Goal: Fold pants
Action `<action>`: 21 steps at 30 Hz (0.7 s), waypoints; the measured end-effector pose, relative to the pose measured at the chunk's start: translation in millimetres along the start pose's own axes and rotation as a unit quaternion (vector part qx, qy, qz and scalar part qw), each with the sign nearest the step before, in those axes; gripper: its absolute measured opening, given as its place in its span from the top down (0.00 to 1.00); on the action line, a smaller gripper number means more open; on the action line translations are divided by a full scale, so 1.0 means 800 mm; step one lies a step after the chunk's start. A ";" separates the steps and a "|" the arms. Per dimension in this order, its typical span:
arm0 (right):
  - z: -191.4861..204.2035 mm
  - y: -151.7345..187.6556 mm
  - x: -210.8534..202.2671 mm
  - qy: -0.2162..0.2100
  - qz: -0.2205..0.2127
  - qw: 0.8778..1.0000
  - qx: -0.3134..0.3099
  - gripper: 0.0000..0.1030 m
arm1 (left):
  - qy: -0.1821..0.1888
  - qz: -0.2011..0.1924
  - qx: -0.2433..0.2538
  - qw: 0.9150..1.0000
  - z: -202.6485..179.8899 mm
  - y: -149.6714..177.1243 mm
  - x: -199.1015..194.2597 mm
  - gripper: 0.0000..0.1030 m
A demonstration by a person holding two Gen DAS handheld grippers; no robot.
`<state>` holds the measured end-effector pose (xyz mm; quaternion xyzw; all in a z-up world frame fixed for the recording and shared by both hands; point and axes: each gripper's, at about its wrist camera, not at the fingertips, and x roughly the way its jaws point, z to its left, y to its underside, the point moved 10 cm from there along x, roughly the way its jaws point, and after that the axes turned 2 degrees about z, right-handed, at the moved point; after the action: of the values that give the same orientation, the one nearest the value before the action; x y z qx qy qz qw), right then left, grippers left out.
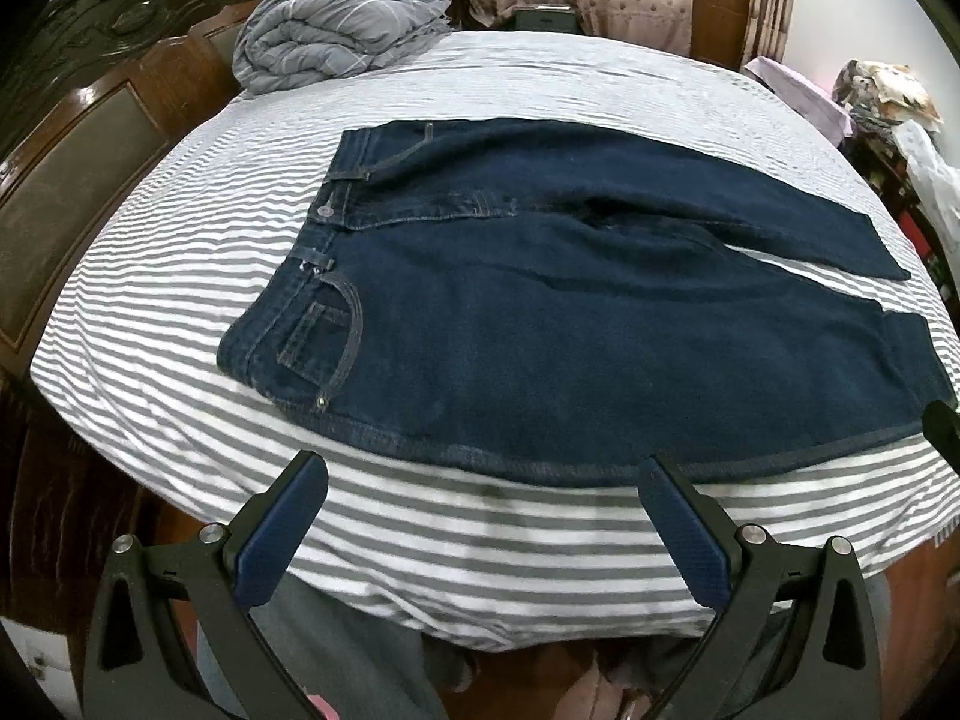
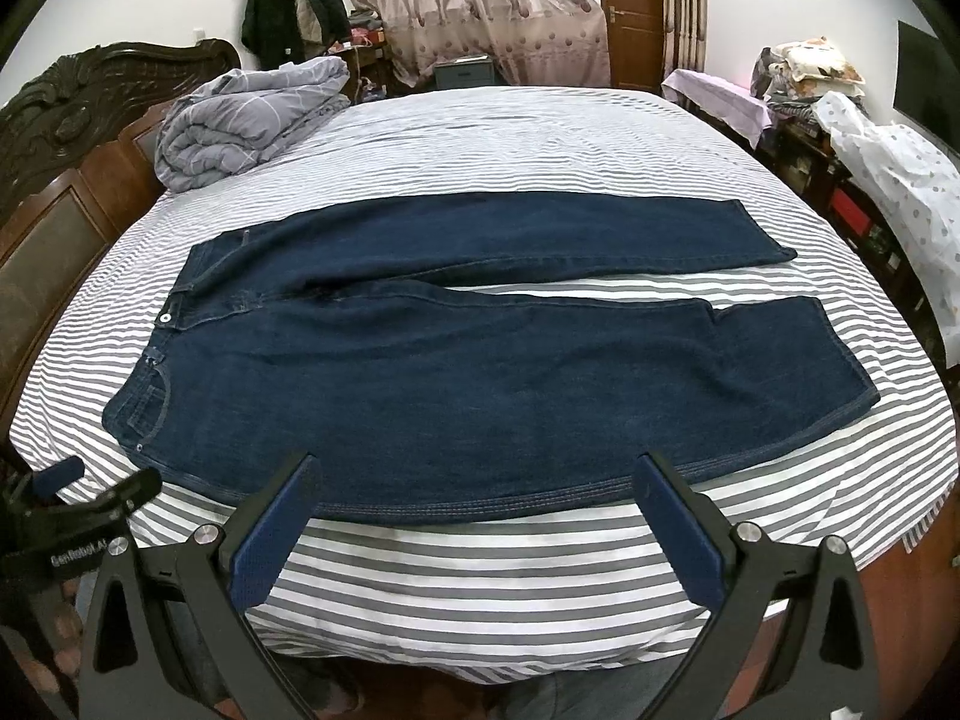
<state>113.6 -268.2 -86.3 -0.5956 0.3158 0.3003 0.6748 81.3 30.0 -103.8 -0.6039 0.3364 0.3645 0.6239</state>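
Note:
Dark blue jeans point(image 1: 570, 324) lie flat and unfolded on the striped bed point(image 1: 180, 252), waistband to the left, both legs stretched to the right with a narrow gap between them. They also show in the right wrist view point(image 2: 468, 372). My left gripper point(image 1: 483, 468) is open and empty, just short of the near leg's seam by the waist end. My right gripper point(image 2: 477, 468) is open and empty, over the near edge of the near leg, further right. The left gripper's body point(image 2: 90, 492) shows at the lower left of the right wrist view.
A rolled grey quilt point(image 2: 240, 120) lies at the bed's far left corner. A dark carved wooden headboard point(image 2: 66, 192) runs along the left. The bed point(image 2: 540, 138) has bare sheet beyond the jeans. Cluttered shelves and bags point(image 2: 870, 168) stand to the right.

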 end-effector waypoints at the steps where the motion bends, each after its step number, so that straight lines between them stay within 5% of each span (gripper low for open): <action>1: 0.001 0.000 0.002 -0.001 0.001 1.000 -0.002 0.01 | 0.001 0.000 0.000 1.000 0.002 -0.003 0.001 0.01; 11: 0.028 -0.045 0.021 -0.063 0.016 0.996 -0.063 0.01 | -0.014 -0.035 0.025 0.999 0.070 -0.101 0.018 0.00; 21: 0.021 -0.178 0.075 -0.119 0.042 0.987 -0.103 0.03 | 0.000 -0.033 -0.012 0.999 0.162 -0.209 0.086 0.01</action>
<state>263.2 -265.2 -44.6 -0.6083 0.2253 0.4281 0.6292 257.3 162.2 -72.3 -0.6219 0.3123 0.3476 0.6284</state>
